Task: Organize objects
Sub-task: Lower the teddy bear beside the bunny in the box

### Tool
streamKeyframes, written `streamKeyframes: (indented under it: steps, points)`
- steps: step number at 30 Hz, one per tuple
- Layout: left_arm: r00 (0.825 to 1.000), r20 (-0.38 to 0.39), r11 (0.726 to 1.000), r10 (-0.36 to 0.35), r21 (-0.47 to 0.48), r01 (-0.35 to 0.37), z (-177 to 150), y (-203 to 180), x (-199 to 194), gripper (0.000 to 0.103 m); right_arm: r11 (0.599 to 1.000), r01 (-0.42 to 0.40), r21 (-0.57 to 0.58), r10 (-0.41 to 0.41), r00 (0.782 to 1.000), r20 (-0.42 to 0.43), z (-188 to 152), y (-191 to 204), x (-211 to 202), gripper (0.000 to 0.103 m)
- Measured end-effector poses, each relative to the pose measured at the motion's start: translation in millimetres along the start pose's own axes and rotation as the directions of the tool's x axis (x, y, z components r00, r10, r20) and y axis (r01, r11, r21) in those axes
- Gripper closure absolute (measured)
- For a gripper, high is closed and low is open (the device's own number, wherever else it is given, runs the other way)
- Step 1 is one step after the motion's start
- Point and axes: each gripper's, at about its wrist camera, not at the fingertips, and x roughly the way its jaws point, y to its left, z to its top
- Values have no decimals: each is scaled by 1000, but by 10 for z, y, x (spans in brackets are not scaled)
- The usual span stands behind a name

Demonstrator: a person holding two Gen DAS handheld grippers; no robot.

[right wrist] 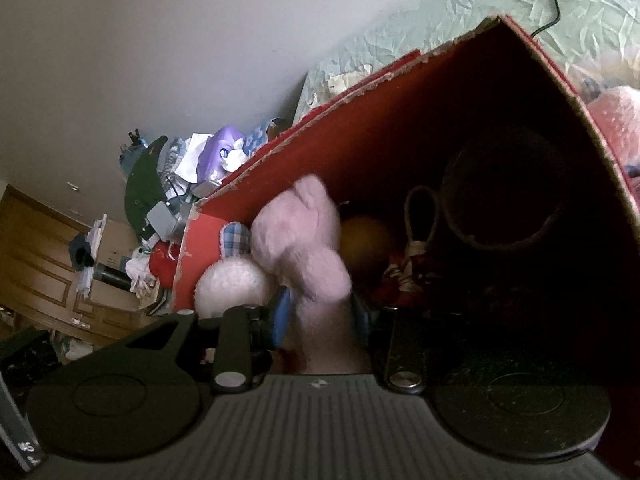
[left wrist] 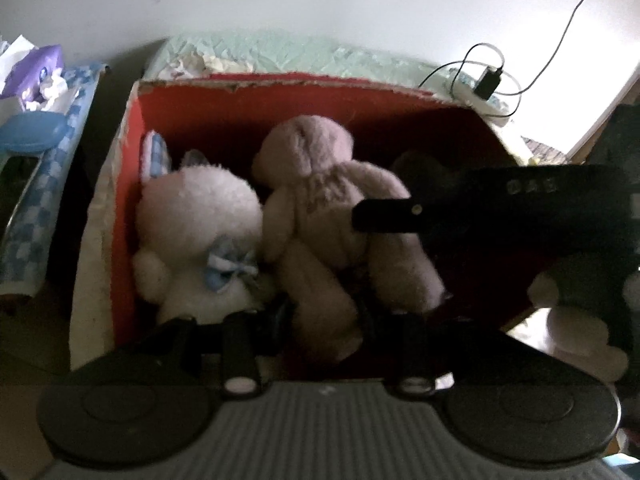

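1. Both sets of fingers are clamped on the pink teddy (left wrist: 320,200): left gripper (left wrist: 320,316) has one leg, right gripper (right wrist: 320,312) a limb.
2. Teddy lies in the red box (left wrist: 256,104), mid-floor, squeezed against the white plush (left wrist: 200,216) by the left wall.
3. A dark plush (right wrist: 504,196) fills the right corner; the box sits on a green bed (left wrist: 280,50).

The left tool (left wrist: 322,314) is pointing steeply down into the red box (left wrist: 240,112), its jaws pinching a leg of the pink plush bear (left wrist: 316,168). The right tool (right wrist: 322,312) is reaching in over the box's right wall, its jaws pressing another limb of the bear.
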Motion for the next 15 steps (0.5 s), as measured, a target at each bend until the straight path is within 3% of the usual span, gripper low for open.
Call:
streamKeyframes:
  steps: [5,7,12,15]
  points:
    - [999,38,1000,-2,18,1,-6,-78,-92,63,998,54,-23,-54,999,-2,5,24,17,67]
    - [999,43,1000,-1,17,0,9,-102,-83,63,998,60,-30,-60,998,-16,-7,40,57,75]
    - [999,30,999,27,19,-28,47,-138,11,63,993,71,-98,-73,997,-14,-47,130,121,74]
    - [998,25,999,50,20,-51,50,-146,62,63,995,62,-74,-64,998,-20,-24,74,125,74]
